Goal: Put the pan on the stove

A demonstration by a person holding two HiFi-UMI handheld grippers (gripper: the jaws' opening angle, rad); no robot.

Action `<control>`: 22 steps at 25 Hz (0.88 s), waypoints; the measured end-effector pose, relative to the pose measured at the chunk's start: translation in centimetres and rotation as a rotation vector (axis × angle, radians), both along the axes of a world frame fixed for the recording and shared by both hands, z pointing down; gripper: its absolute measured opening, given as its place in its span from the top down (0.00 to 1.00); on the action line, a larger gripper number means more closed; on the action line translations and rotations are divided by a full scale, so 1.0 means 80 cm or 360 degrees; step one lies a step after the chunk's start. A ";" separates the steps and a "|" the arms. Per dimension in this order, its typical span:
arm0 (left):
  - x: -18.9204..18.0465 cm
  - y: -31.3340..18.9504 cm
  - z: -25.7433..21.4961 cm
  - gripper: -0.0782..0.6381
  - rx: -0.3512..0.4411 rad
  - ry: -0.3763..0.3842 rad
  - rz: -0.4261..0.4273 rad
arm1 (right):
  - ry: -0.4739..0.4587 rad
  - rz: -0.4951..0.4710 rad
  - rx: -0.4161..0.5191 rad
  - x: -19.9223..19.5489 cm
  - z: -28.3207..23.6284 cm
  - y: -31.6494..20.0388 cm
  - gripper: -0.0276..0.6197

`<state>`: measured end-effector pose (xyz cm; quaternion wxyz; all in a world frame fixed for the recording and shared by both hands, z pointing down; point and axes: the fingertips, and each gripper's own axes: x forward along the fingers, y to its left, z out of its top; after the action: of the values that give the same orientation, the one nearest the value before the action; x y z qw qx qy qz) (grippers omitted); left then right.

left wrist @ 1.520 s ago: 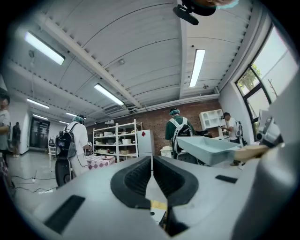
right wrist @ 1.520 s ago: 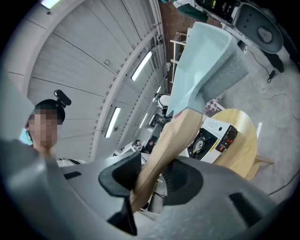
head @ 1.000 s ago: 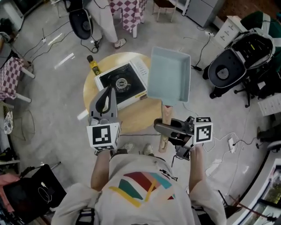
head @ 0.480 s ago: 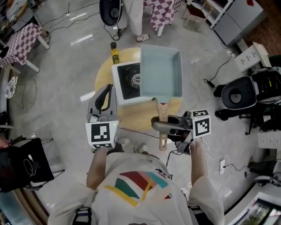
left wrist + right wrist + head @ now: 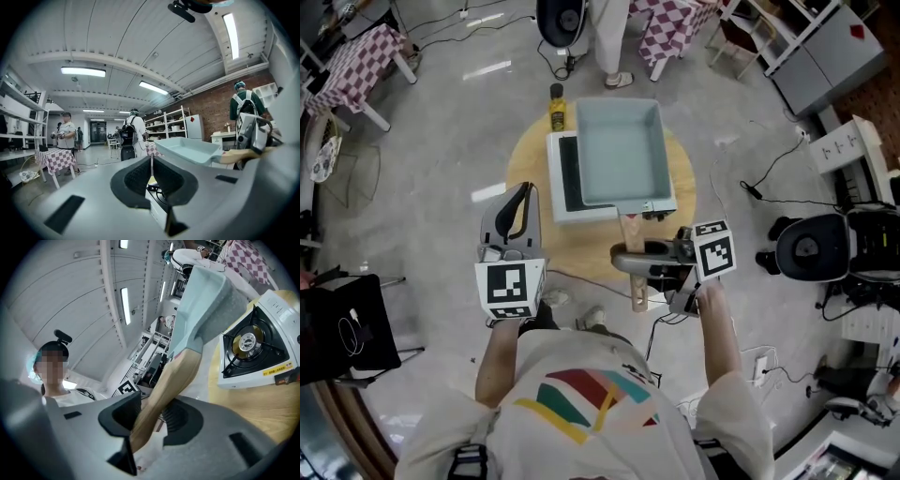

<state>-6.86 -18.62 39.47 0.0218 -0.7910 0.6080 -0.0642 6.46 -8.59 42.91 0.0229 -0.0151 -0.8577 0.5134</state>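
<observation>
Two grippers in shot, and only one is working. My right gripper (image 5: 636, 265) has its jaws closed partway onto the wooden handle (image 5: 632, 242), pads pressing either side of it about halfway along, with the butt end sticking out toward the bottom of the frame. My left gripper (image 5: 518, 190) is at lower left with its jaws together and nothing in them.

The pan (image 5: 619, 150) is a pale blue-green square one with upright walls. It sits upper centre in the head view, covering the right part of the stove (image 5: 563, 176) on the round table (image 5: 581, 251). From the right gripper view it looks held up beside the burner (image 5: 247, 344) and not resting on it, so I'd say it isn't down yet.

On handling, I read the pan as rigid and fairly light, though I can't be sure of the metal. All the weight hangs out beyond the grip, so it will lever down on the pads. The handle is smooth, rounded wood that tapers, so it may roll or slide between the jaws if I tilt. Taking hold nearer the pan body would cut that leverage. Where I am now, I want it level and a slow descent onto the burner supports. The free left gripper could steady the rim if it sags.
</observation>
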 end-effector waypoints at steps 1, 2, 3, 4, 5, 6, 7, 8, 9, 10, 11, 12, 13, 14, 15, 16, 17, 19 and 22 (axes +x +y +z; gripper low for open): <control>0.000 0.000 0.001 0.87 -0.0007 -0.0004 -0.0001 | -0.0005 -0.0015 -0.0010 -0.001 0.002 -0.001 0.77; 0.000 -0.001 0.002 0.87 -0.0014 -0.0008 -0.0002 | -0.0009 -0.0028 -0.0022 -0.003 0.004 -0.002 0.77; -0.001 -0.002 0.003 0.87 -0.0022 -0.0010 -0.0004 | -0.0012 -0.0040 -0.0031 -0.004 0.006 -0.005 0.77; -0.001 -0.004 0.004 0.87 -0.0027 -0.0010 -0.0006 | -0.0010 -0.0050 -0.0036 -0.006 0.009 -0.008 0.77; -0.002 -0.005 0.005 0.87 -0.0031 -0.0008 -0.0007 | -0.0006 -0.0058 -0.0039 -0.007 0.013 -0.011 0.76; -0.003 -0.006 0.006 0.87 -0.0034 -0.0007 -0.0008 | -0.0001 -0.0063 -0.0042 -0.008 0.019 -0.013 0.76; -0.004 -0.007 0.008 0.87 -0.0035 -0.0007 -0.0010 | 0.0005 -0.0066 -0.0047 -0.009 0.025 -0.015 0.76; -0.006 -0.007 0.009 0.87 -0.0035 -0.0011 -0.0013 | 0.0012 -0.0069 -0.0055 -0.010 0.031 -0.017 0.76; -0.007 -0.008 0.011 0.87 -0.0038 -0.0015 -0.0018 | 0.0019 -0.0073 -0.0065 -0.010 0.036 -0.020 0.76; -0.009 -0.008 0.012 0.87 -0.0042 -0.0019 -0.0024 | 0.0023 -0.0075 -0.0077 -0.010 0.041 -0.022 0.76; -0.011 -0.009 0.014 0.87 -0.0047 -0.0022 -0.0033 | 0.0027 -0.0075 -0.0089 -0.010 0.046 -0.025 0.76; -0.013 -0.010 0.015 0.87 -0.0054 -0.0025 -0.0042 | 0.0032 -0.0074 -0.0100 -0.010 0.050 -0.028 0.76; -0.016 -0.010 0.017 0.87 -0.0061 -0.0029 -0.0051 | 0.0035 -0.0073 -0.0109 -0.010 0.055 -0.031 0.76; -0.018 -0.010 0.019 0.87 -0.0068 -0.0034 -0.0060 | 0.0033 -0.0071 -0.0119 -0.010 0.059 -0.033 0.76; -0.021 -0.011 0.021 0.87 -0.0075 -0.0039 -0.0068 | 0.0029 -0.0070 -0.0130 -0.010 0.063 -0.036 0.76; -0.023 -0.010 0.023 0.87 -0.0081 -0.0044 -0.0077 | 0.0026 -0.0072 -0.0140 -0.011 0.067 -0.039 0.76; -0.024 -0.010 0.024 0.87 -0.0086 -0.0048 -0.0085 | 0.0027 -0.0076 -0.0149 -0.011 0.072 -0.041 0.76; -0.027 -0.009 0.026 0.87 -0.0093 -0.0054 -0.0099 | 0.0042 -0.0087 -0.0164 -0.011 0.081 -0.045 0.76; -0.030 -0.010 0.027 0.87 -0.0104 -0.0064 -0.0108 | 0.0080 -0.0102 -0.0171 -0.013 0.095 -0.051 0.76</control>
<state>-9.25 -19.46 41.61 0.0060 -0.7687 0.6317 -0.1006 5.44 -12.66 50.51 0.0600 -0.0308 -0.8271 0.5580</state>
